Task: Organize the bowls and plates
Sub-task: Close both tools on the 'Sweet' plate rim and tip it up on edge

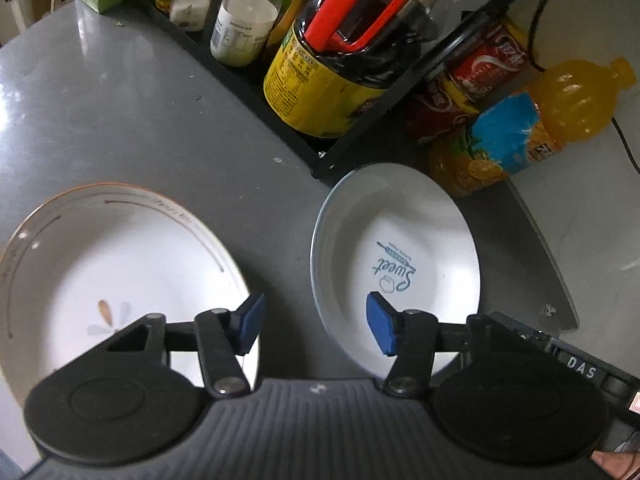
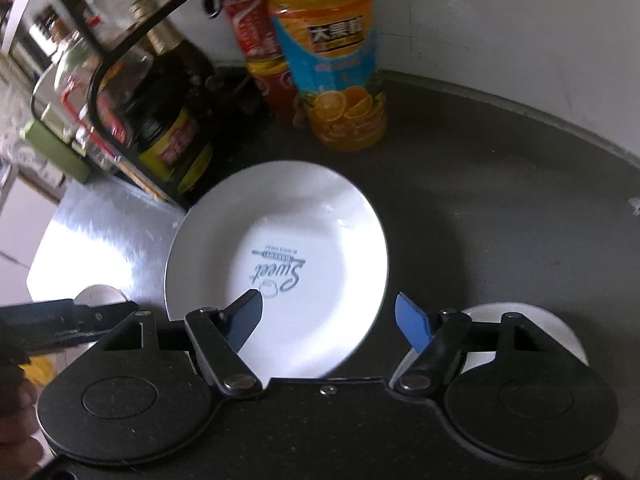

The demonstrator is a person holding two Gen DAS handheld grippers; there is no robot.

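Two dishes show in the left wrist view: a white plate with a brown rim line and a pale flower print point(image 1: 120, 280) toward the near left of the grey countertop point(image 1: 140, 120), and a white shallow bowl with blue "Sweet" lettering point(image 1: 396, 256) to its right, close to the corner of a black wire rack point(image 1: 400, 80). The two are apart, with bare counter between them.

The left gripper point(image 1: 316, 324) has its blue pads spread wide, one over each dish, gripping nothing.

The right wrist view shows only the lettered bowl point(image 2: 280, 264). It also shows part of a round white item point(image 2: 568, 344) behind the right finger, too hidden to name.

The right gripper point(image 2: 328, 316) is likewise spread and empty, its left pad over the bowl.

One orange juice bottle with a blue label point(image 2: 332, 60) stands near the counter's back edge.
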